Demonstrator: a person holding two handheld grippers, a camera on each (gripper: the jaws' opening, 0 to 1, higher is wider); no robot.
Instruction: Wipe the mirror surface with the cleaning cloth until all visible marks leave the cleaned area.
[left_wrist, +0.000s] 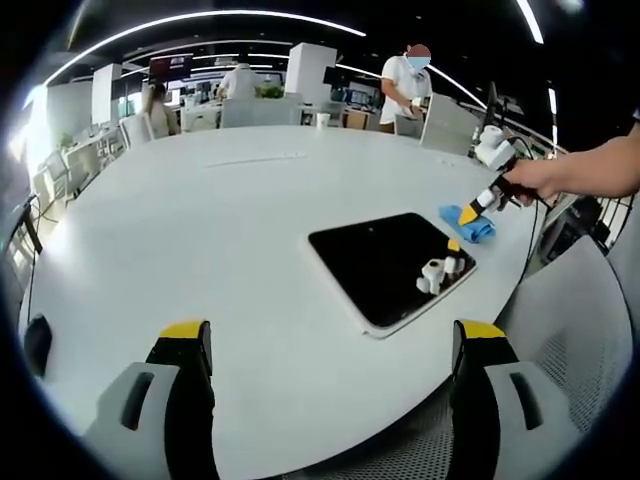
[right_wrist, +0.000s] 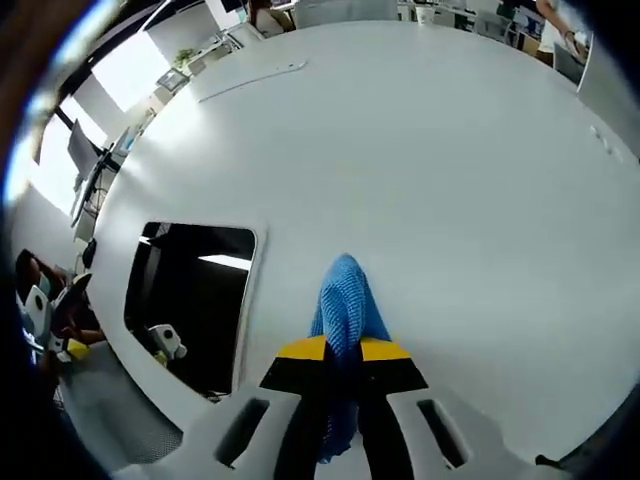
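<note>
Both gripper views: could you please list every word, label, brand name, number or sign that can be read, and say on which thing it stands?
None can be read.
Mirror: dark glass with reflections, no print.
Cleaning cloth, shut in the right gripper: plain blue.
Table: plain white.
Left gripper: yellow tips, no marking.
Far screens at the back of the left gripper view: too small and blurred.

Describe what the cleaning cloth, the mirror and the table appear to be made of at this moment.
Cleaning cloth: blue woven fabric, likely microfibre, judging by its fine waffle texture and soft folds in the right tool.
Mirror: glossy dark glass-like panel in a pale, rounded rim; it reflects ceiling lights and the tool.
Table: smooth white top with a matte-to-satin sheen, probably laminate; material uncertain.
</note>
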